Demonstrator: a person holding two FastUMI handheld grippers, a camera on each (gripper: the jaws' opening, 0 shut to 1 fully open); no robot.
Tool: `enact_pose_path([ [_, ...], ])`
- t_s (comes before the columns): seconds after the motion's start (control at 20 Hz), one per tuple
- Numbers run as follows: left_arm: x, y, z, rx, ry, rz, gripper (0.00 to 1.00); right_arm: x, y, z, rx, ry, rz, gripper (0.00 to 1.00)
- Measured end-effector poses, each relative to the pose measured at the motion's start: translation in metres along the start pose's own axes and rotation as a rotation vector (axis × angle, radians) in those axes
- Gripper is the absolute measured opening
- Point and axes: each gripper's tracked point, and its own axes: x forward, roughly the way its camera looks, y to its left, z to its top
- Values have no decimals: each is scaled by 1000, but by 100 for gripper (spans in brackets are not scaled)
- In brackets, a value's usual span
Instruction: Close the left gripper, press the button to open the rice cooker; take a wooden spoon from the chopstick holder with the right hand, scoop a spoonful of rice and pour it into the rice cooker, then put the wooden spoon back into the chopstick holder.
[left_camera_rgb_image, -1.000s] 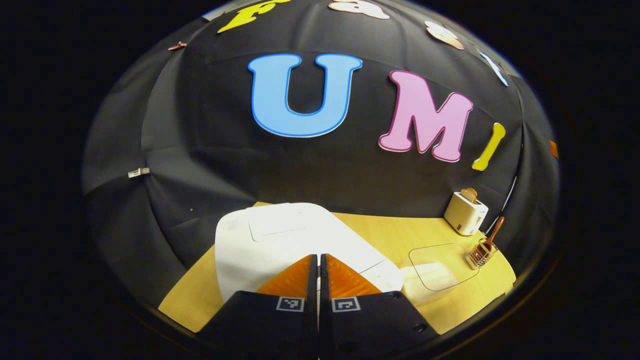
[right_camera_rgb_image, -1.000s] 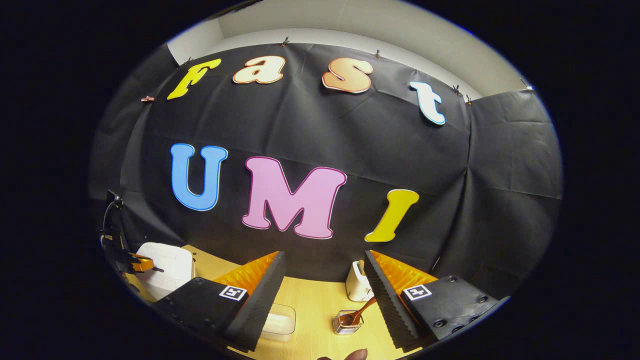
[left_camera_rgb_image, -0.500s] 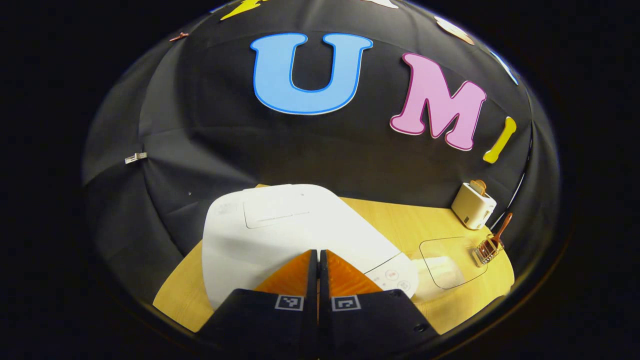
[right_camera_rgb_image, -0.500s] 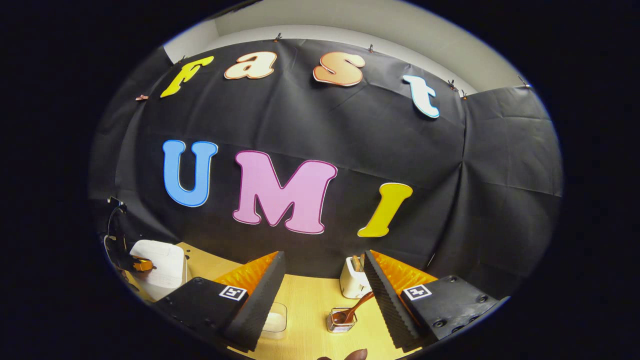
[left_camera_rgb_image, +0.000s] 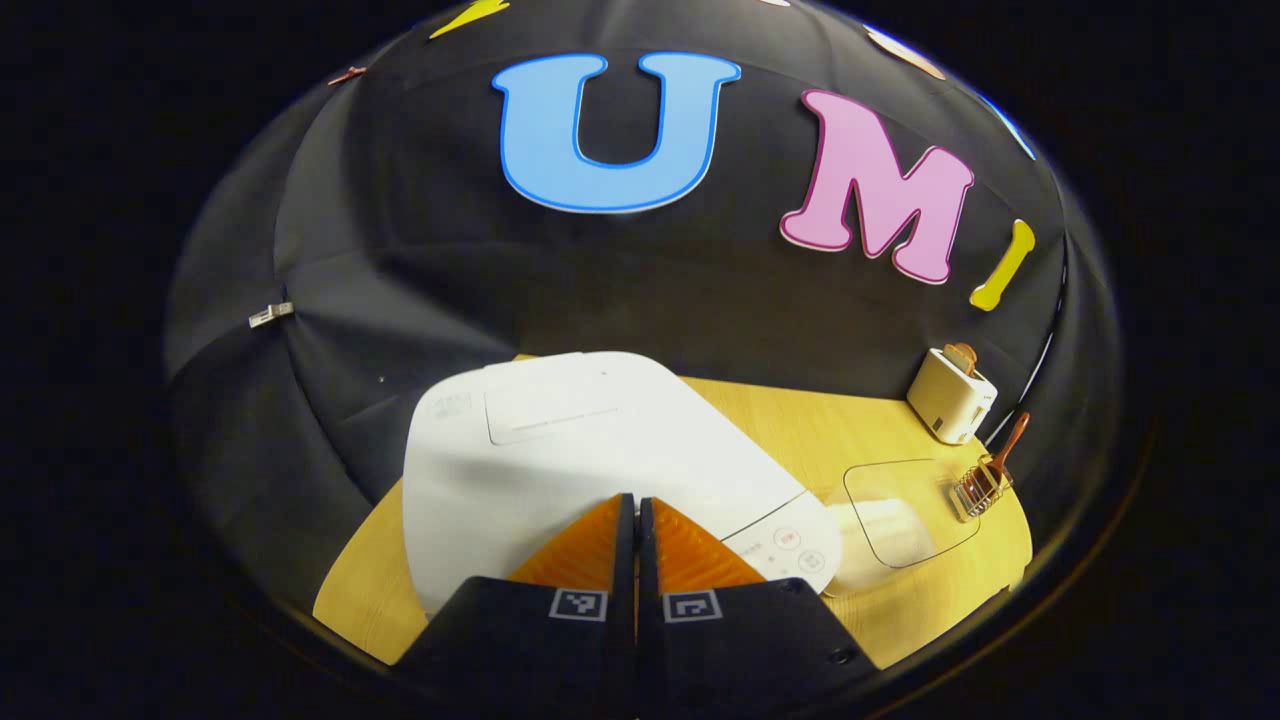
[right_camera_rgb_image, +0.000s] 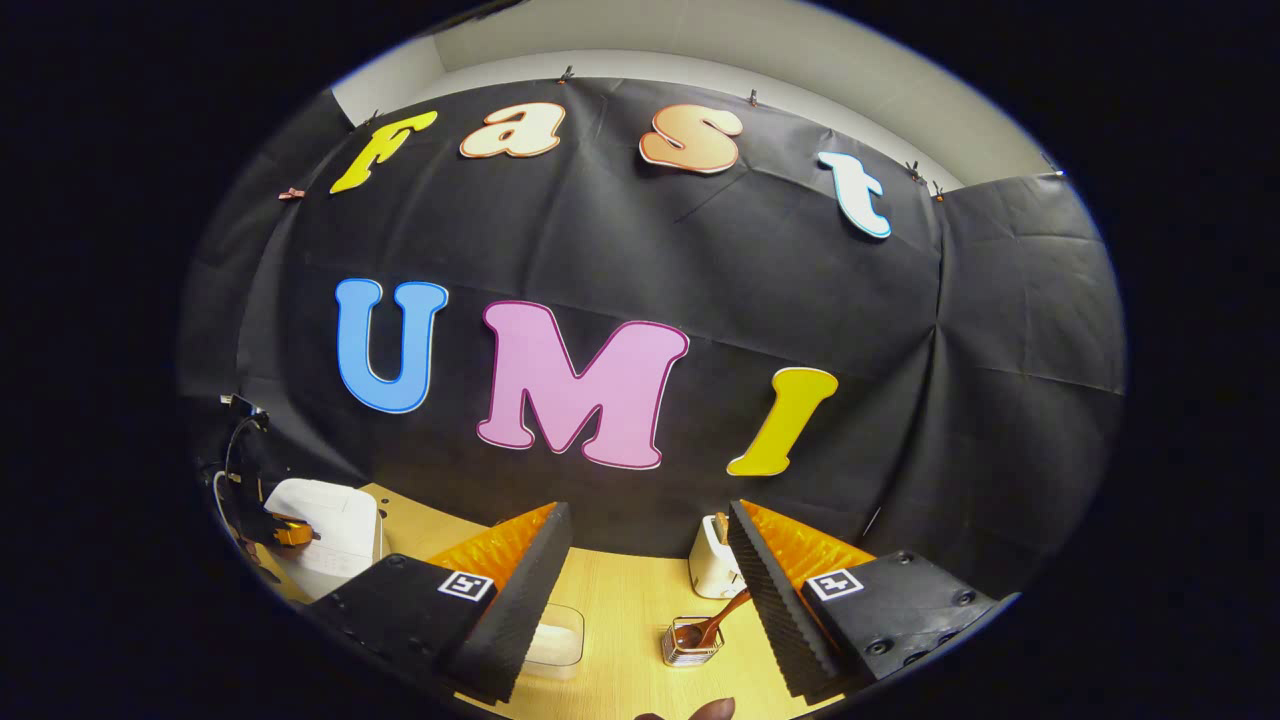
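Since a moment ago: left gripper (left_camera_rgb_image: 636, 510) has come forward and down over the rice cooker (left_camera_rgb_image: 560, 440), which now sits larger at lower centre of the left gripper view; the right gripper's view has hardly shifted.
Left tongs: pressed together, nothing between them, tips over the cooker's front edge, with the panel buttons (left_camera_rgb_image: 788, 540) just to their right.
Right tongs: right gripper (right_camera_rgb_image: 650, 535) stands wide apart and empty, raised above the table (right_camera_rgb_image: 620, 610).
Rice cooker: white, lid down; also seen small at the lower left of the right gripper view, the left gripper's tip against its near side.
Wooden spoon: wooden spoon (right_camera_rgb_image: 715, 622) leans in the wire chopstick holder (right_camera_rgb_image: 688, 645), low in the frame between the right tongs.
Rice: what looks like rice lies in a clear container (right_camera_rgb_image: 555, 640) at lower centre-left.
Background: white toaster (right_camera_rgb_image: 712, 560) behind the holder.
Step in hand: I'd say the button press, not yet done.
Next move: ease the closed tips onto the lid release; which spot that is I cannot tell.
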Motion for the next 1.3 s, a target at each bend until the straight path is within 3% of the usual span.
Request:
enact_pose_path([
  [0.15,-7,1,10,16,-26,2,6,-4,-3,2,-2,-8,-11,97],
  [0.2,-12,0,20,16,-58,2,2,-6,-5,3,-1,-9,-15,97],
  [0.25,-17,1,33,13,-90,1,6,-7,-7,3,2,-9,-18,97],
  [0.55,-31,15,111,-29,-247,-4,6,-12,-7,5,8,-14,-29,97],
  [0.8,-34,22,150,27,-348,6,8,-20,-10,8,15,-19,-56,97],
  [0.9,-34,16,160,50,-377,-17,20,-25,-11,7,17,-17,-71,97],
  [0.95,-34,14,165,65,-393,-21,33,-27,-11,7,18,-15,-78,97],
  [1.05,-34,13,175,98,-424,-23,47,-32,-11,6,18,-12,-91,97],
  [1.2,-37,13,193,119,-480,-9,62,-39,-11,5,8,-7,-106,97],
  [1.25,-39,15,199,125,-501,-2,74,-41,-12,5,5,-8,-109,97],
  [1.3,-42,18,205,132,-522,10,78,-42,-13,5,4,-8,-113,97],
])
